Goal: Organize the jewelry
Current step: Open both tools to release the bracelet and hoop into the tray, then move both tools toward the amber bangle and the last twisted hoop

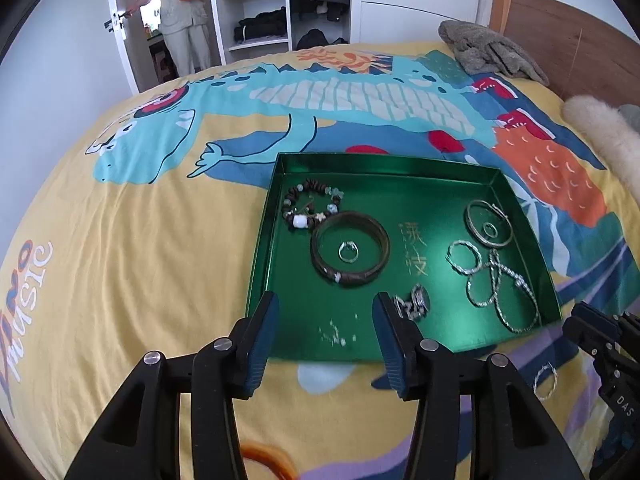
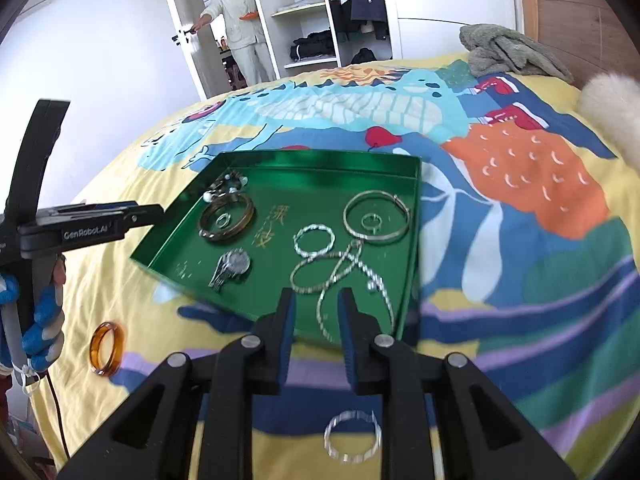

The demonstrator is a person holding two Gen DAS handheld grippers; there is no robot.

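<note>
Jewelry (image 1: 350, 248) in green tray (image 1: 400, 168)

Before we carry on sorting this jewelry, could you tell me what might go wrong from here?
1. The silver chain lies looped across a twisted silver hoop in the green tray; lifting one may drag the other.
2. An amber bangle and a silver ring lie on the busy patterned bedspread outside the tray, easy to overlook.
3. The tray rests on soft bedding, so pressing with the right claw might tip it.
</note>
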